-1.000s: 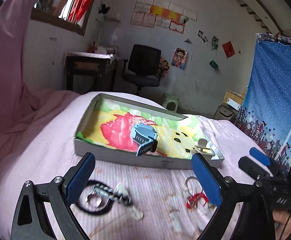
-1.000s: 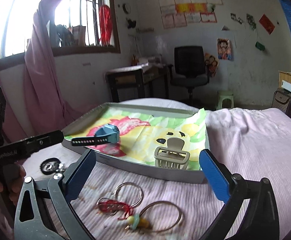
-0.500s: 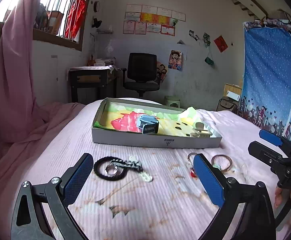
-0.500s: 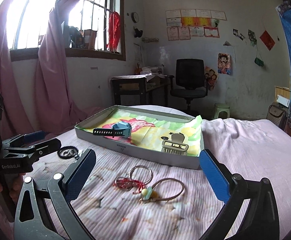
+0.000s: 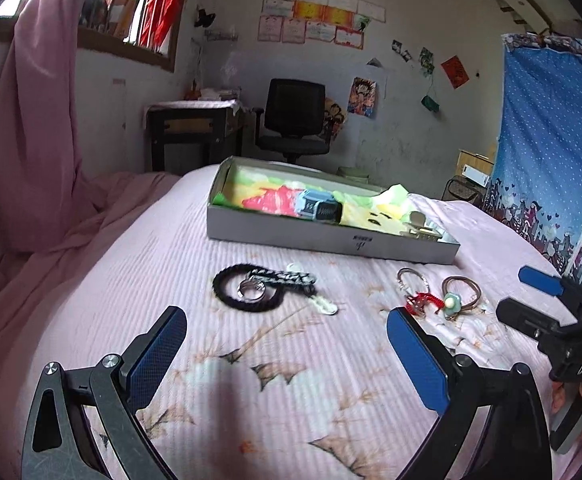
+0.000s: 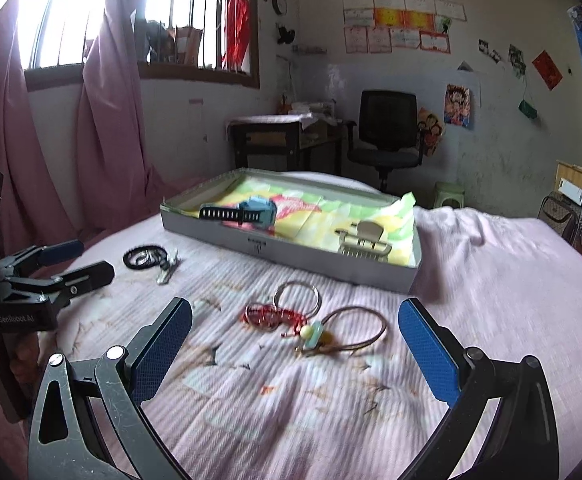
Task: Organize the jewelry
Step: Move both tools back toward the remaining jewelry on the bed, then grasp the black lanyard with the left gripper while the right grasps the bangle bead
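A shallow grey box (image 5: 331,242) (image 6: 291,254) lined with colourful paper lies on the pink bedspread. In it lie a blue watch (image 5: 317,208) (image 6: 257,210) and a beige hair claw (image 5: 421,226) (image 6: 365,240). On the bed in front lie a black cord bracelet with a ring and braided strap (image 5: 261,290) (image 6: 147,258), a red-string ring (image 5: 413,290) (image 6: 279,312) and a bangle with a green bead (image 5: 457,298) (image 6: 343,330). My left gripper (image 5: 287,342) (image 6: 71,262) is open and empty, short of the black bracelet. My right gripper (image 6: 295,344) (image 5: 531,296) is open and empty, short of the bangle.
A pink curtain (image 5: 31,140) hangs at the left by the window. A desk (image 5: 193,128) and a black office chair (image 5: 295,120) stand behind the bed. A blue patterned cloth (image 5: 551,152) hangs at the right.
Both grippers have drawn back from the box and risen, so the loose jewelry on the bed now lies farther ahead of them. Both stay open and empty.
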Demonstrator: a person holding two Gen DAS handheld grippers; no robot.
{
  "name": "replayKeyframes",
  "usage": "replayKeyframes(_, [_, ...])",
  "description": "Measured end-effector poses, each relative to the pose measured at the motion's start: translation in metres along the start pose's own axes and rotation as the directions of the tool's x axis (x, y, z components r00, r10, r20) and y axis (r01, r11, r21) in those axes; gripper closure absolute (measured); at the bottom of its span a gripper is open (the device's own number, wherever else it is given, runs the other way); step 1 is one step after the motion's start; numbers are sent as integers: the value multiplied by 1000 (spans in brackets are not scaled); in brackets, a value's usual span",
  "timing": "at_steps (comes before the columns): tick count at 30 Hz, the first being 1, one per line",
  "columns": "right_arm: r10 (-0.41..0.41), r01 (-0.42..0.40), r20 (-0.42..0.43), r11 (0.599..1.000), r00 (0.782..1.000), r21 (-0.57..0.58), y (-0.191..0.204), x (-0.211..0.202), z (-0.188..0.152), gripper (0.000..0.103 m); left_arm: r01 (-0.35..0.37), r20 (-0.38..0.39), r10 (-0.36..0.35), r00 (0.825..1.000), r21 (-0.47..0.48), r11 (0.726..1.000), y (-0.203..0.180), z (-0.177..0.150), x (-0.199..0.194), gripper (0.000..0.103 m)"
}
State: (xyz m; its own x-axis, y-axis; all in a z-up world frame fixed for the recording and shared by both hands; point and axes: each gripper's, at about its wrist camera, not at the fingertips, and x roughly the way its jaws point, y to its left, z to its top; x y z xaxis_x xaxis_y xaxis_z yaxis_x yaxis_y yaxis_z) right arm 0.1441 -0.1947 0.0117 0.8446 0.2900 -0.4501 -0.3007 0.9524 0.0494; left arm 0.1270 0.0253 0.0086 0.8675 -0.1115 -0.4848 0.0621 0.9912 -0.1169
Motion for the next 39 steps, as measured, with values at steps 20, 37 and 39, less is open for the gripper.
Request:
replayKeyframes(20, [58, -50, -132, 997, 990, 58, -2, 36, -8, 2, 19, -119, -35, 992, -132, 991, 28, 4, 40, 14])
replayKeyframes(37, [89, -74, -184, 993, 979, 86, 2, 65, -8, 24, 83, -109, -118, 987, -281, 956, 48, 7, 60, 77])
replayKeyframes(39, [93, -77, -188, 993, 978, 88, 2, 66, -8, 26, 86, -113, -122, 986, -278, 957, 46, 7, 63, 89])
